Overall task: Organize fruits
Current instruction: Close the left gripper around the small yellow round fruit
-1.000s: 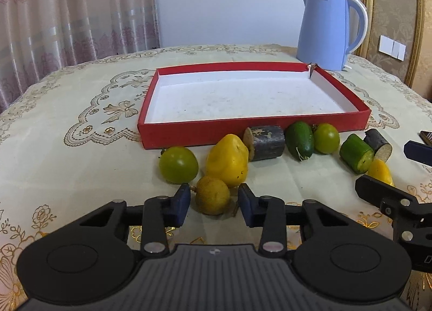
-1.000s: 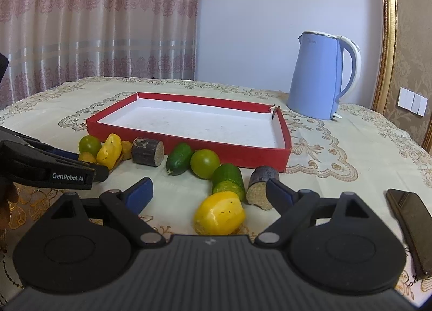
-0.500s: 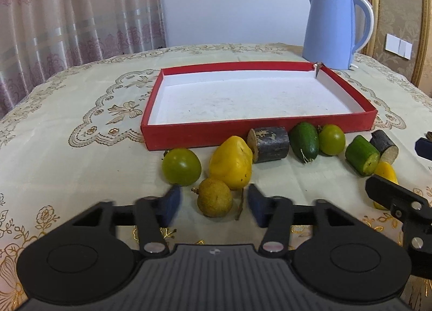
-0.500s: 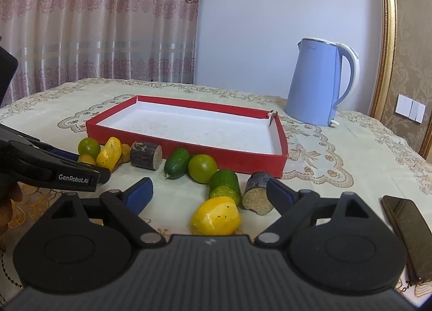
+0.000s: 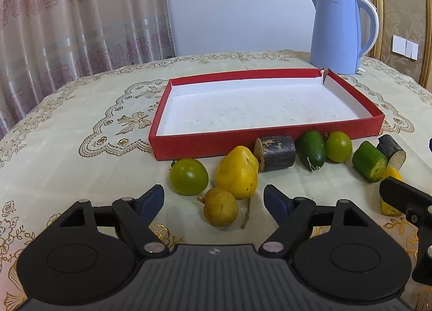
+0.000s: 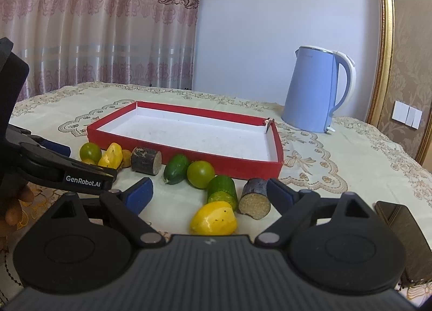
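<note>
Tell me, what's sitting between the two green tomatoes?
Between the left green tomato and the right green tomato lie a yellow fruit, a dark cut stub and a small cucumber, shown in the left wrist view.

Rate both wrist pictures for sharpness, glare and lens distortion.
Left wrist view: sharp, soft even daylight, no harsh glare; the curtain bows at the frame edge. Right wrist view: equally sharp; the gold frame curves from the fisheye lens, and a faint highlight sits on the yellow fruit.
</note>
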`<act>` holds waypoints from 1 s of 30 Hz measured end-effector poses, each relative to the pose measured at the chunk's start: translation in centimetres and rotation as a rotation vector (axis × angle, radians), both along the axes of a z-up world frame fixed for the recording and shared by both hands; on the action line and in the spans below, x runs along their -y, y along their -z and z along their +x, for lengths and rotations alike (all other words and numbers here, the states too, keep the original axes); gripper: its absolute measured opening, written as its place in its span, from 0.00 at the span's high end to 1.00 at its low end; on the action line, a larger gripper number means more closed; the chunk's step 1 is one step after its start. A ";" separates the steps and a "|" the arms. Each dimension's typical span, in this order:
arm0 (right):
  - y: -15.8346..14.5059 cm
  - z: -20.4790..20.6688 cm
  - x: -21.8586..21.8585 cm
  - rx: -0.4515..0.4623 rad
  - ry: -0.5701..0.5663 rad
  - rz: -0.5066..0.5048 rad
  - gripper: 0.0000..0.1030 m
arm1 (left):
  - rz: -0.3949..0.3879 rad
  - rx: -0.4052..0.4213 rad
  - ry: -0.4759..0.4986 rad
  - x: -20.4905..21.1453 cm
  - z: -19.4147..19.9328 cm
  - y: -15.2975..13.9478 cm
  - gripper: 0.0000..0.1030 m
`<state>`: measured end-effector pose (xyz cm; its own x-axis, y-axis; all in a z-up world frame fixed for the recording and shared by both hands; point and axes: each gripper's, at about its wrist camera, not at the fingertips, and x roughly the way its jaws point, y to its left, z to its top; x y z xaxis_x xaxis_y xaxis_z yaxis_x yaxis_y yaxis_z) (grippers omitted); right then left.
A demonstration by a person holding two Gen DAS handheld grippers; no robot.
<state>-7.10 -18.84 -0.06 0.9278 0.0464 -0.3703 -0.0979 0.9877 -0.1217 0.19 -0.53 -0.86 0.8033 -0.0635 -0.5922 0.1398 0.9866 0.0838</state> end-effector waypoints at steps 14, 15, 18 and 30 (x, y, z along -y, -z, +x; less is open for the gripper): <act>0.0 -0.1 -0.2 0.005 -0.011 -0.017 0.13 | -0.002 0.004 0.015 0.2 -0.2 0.0 0.22; 0.0 -0.1 -0.2 0.004 -0.011 -0.016 0.13 | -0.004 0.004 0.017 0.3 -0.2 0.1 0.23; 0.0 -0.1 -0.2 0.004 -0.010 -0.016 0.13 | -0.005 -0.005 0.028 0.3 -0.2 0.1 0.53; 0.2 0.0 0.1 -0.020 -0.014 0.002 0.15 | -0.020 -0.002 0.029 0.1 -0.5 -0.2 0.72</act>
<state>-7.06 -18.93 -0.25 0.9192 0.0604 -0.3891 -0.1146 0.9864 -0.1176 -0.33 -0.61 -0.67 0.7999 -0.0985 -0.5920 0.1686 0.9836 0.0642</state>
